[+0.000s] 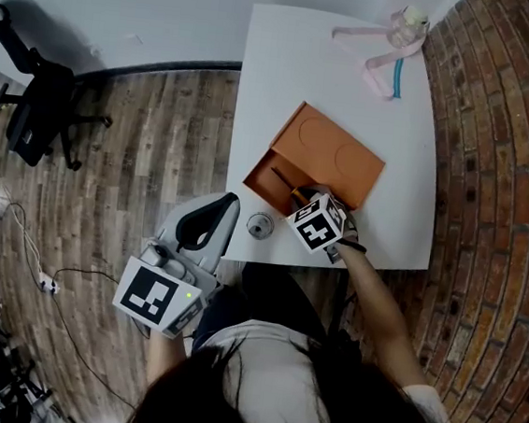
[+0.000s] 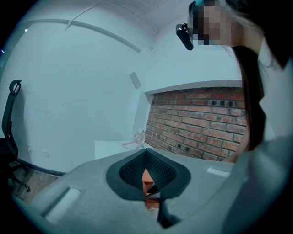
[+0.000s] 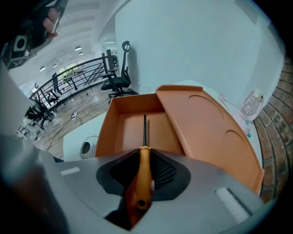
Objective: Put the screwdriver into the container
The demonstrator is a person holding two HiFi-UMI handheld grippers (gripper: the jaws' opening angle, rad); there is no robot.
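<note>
Left claw (image 2: pixel 147 172) closed, held low by the body, right claw (image 3: pixel 146 165) extended, clamped on screwdriver (image 3: pixel 143 176) handle.

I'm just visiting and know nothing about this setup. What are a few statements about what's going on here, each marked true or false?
1. The right tongs grip the screwdriver by its orange handle. True.
2. The screwdriver lies loose inside the container. False: it is held, with its shaft pointing over the open part.
3. The lid covers only part of the container. True.
4. The left tongs clamp the lid. False: they are shut on nothing, off to the side of the table.
</note>
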